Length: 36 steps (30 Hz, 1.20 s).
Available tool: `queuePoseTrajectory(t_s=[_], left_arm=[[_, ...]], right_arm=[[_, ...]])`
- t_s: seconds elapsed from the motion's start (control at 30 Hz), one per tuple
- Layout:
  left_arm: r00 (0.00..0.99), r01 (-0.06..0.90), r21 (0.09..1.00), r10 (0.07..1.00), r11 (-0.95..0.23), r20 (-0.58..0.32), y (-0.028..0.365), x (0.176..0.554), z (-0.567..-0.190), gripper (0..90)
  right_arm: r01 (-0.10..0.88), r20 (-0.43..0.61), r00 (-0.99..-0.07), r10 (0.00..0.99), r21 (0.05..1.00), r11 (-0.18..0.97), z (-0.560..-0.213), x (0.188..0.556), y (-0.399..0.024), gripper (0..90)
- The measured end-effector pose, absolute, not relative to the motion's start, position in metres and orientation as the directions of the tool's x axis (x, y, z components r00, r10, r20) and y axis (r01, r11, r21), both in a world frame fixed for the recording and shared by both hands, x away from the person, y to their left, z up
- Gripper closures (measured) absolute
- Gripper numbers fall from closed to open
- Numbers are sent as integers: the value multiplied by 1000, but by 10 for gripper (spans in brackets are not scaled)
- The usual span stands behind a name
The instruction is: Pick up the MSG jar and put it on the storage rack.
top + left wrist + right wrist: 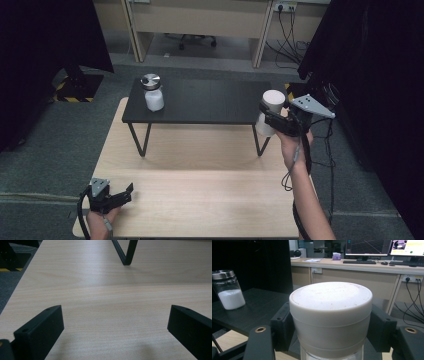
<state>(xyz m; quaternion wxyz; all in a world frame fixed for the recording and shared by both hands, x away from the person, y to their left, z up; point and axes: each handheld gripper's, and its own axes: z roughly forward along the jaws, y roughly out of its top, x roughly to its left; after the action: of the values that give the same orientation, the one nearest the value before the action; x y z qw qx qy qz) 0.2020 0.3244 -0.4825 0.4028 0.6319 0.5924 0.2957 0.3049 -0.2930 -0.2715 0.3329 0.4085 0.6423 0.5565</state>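
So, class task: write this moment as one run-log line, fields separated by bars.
right gripper: shut on white-lidded jar, held upright off the table | left gripper: open, empty, low over wooden table | glass jar: on black shelf

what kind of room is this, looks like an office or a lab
Probably an office used as a robotics lab. Desks along the back carry monitors and a keyboard, with wall sockets and cables below. In front, dark curtains flank a light wooden table holding a small black table.

light: dim, from overhead | shadows: soft beneath black shelf (200,100) | focus: slightly soft | edges: dark
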Motion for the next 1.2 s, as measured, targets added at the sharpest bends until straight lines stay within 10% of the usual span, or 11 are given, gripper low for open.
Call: queuePoseTrajectory(t_s=[1.2], left_arm=[[118,512,859,987,33,-108,325,202,-482,0]], right_arm=[[112,13,-413,911,993,36,-272,357,-273,334]])
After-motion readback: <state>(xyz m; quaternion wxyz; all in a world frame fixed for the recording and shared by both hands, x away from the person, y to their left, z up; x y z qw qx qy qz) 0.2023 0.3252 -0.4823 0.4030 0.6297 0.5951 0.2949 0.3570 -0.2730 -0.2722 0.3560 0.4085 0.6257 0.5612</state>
